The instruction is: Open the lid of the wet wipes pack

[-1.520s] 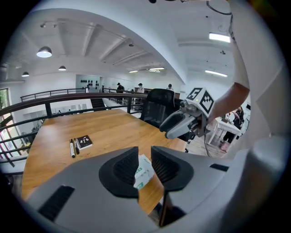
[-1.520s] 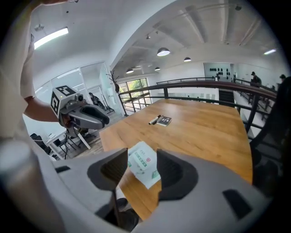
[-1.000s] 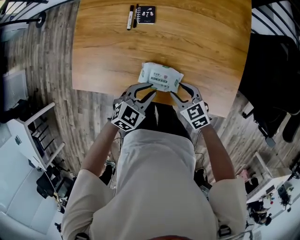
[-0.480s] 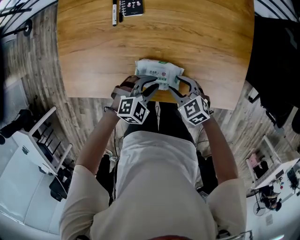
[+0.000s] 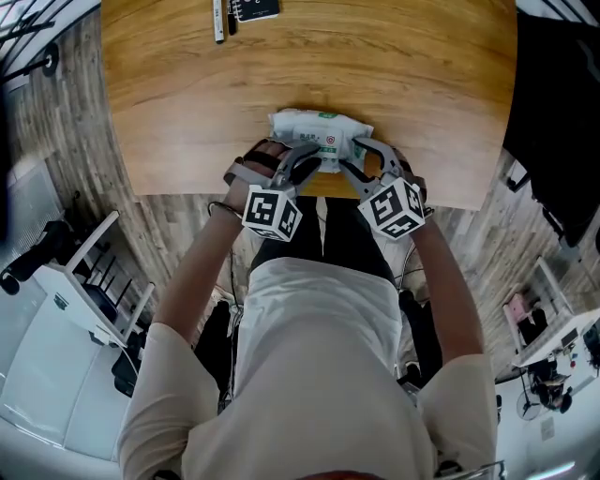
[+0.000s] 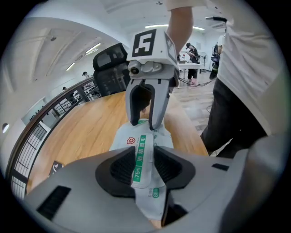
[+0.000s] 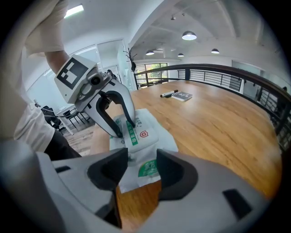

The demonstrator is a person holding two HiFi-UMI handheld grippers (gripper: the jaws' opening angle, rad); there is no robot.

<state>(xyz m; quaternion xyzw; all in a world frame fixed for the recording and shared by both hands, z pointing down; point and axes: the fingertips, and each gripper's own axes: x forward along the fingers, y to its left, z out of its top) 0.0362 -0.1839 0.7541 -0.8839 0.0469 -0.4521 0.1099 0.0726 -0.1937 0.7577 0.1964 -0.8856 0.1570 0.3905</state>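
Against the frame a second back, both grippers have come down toward the table, and the left one has rolled at the wrist. Left gripper: jaws opening, pads standing either side of the green strip on the pack's top, not pressing it. Wet wipes pack: lies flat on the table, close to the near edge, just ahead of the person's body, long side across the view. Right gripper: jaws apart over the pack's other end, sealed edge showing between them; pads do not appear to pinch it. Progress, as judged: both tools are at the pack, but the lid sits flat and closed, nothing lifted; finding and raising its edge is all left to do. Surroundings: pens and a black notebook at the far edge, well apart from the work. Nothing obstructs; the two grippers stand close together over a small pack.
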